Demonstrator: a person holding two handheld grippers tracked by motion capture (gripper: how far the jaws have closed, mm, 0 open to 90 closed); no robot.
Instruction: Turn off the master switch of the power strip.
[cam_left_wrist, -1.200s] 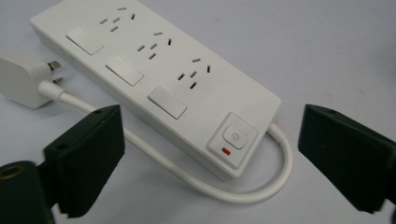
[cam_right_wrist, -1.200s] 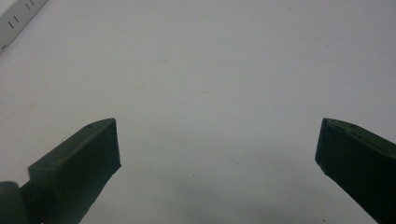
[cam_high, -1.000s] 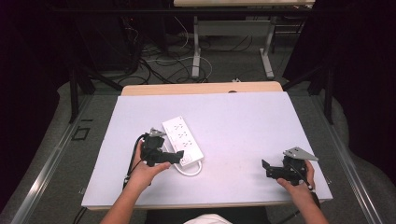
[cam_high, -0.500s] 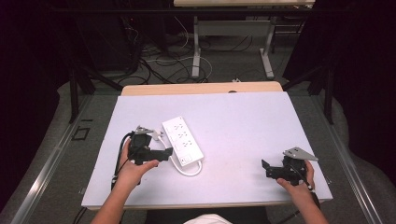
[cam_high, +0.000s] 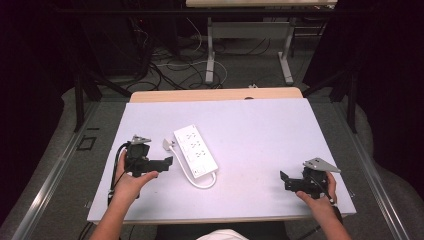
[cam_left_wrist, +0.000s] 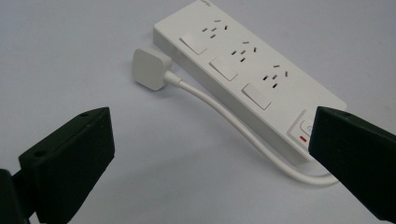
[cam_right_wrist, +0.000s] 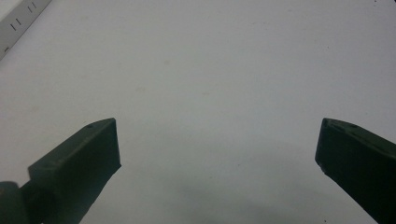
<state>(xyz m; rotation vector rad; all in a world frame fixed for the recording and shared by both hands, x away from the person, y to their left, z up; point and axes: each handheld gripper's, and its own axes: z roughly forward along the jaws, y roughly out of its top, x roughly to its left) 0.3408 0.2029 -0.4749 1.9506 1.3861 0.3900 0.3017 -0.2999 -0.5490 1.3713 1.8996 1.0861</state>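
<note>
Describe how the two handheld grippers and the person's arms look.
The left gripper and right gripper are black and boxy, each with two flat, blocky black jaws showing small screw holes. A grey three-cornered plate sits on top of each. A black cable trails from the left one. The forearms are bare, with no sleeves in view.

This is looking like a lab or recording workspace rather than a home; black curtains (cam_high: 30, 75) are hanging around the area, closing it off on both sides; loose cables (cam_high: 170, 67) are lying tangled across the grey floor (cam_high: 250, 75) behind; a metal-legged desk (cam_high: 250, 30) is standing at the back; the white work table (cam_high: 250, 130) is sitting bare and evenly lit, with a wooden edge showing along its far side.
</note>
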